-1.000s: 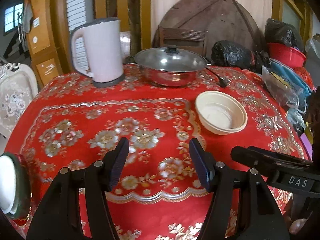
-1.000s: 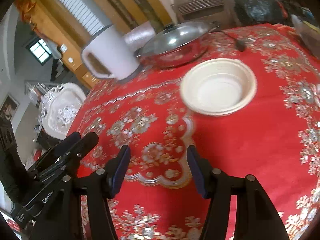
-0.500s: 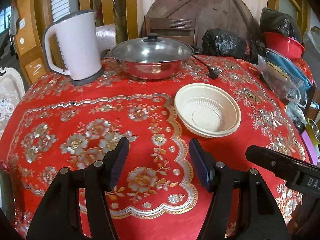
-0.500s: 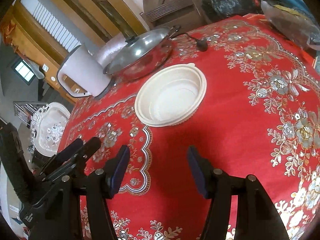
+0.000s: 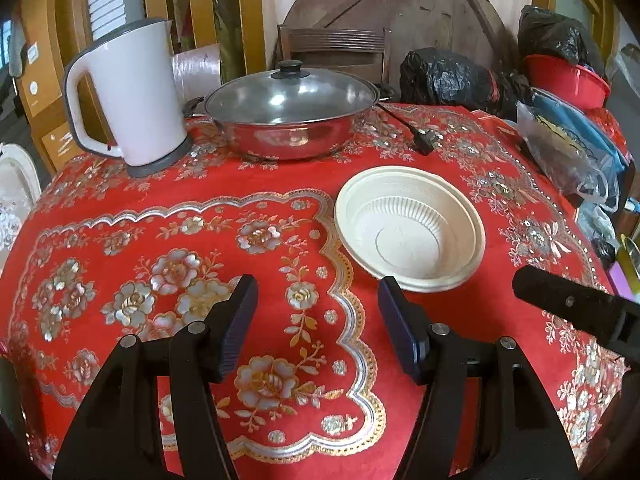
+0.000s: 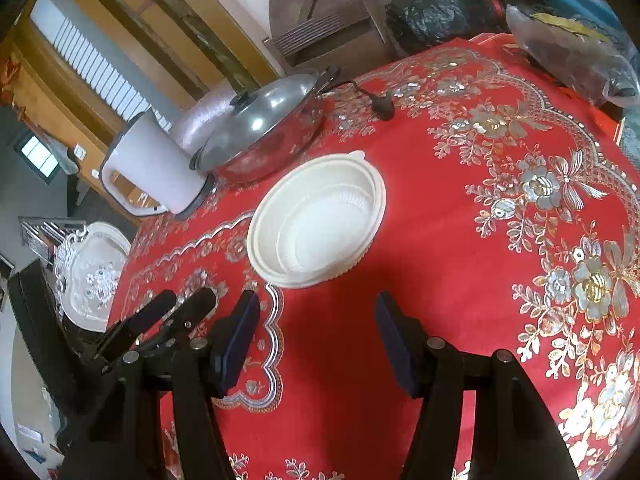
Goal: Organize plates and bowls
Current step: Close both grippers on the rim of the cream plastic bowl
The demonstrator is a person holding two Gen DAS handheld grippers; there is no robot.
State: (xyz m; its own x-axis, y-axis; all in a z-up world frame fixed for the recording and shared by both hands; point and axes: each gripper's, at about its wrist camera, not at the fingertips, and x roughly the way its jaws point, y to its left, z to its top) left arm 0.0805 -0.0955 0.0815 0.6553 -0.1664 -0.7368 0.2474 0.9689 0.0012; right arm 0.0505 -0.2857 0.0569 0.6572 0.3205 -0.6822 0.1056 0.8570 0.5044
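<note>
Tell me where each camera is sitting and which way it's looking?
Left wrist: rides the left gripper, looking down across the red tablecloth at the cream bowl, kettle and lidded pot; its open fingers show, plus the right gripper's tip.
Right wrist: rides the right gripper, tilted, facing the bowl; its open fingers show, with the left gripper beside.
Shared: bowl, kettle, pot, tablecloth.
</note>
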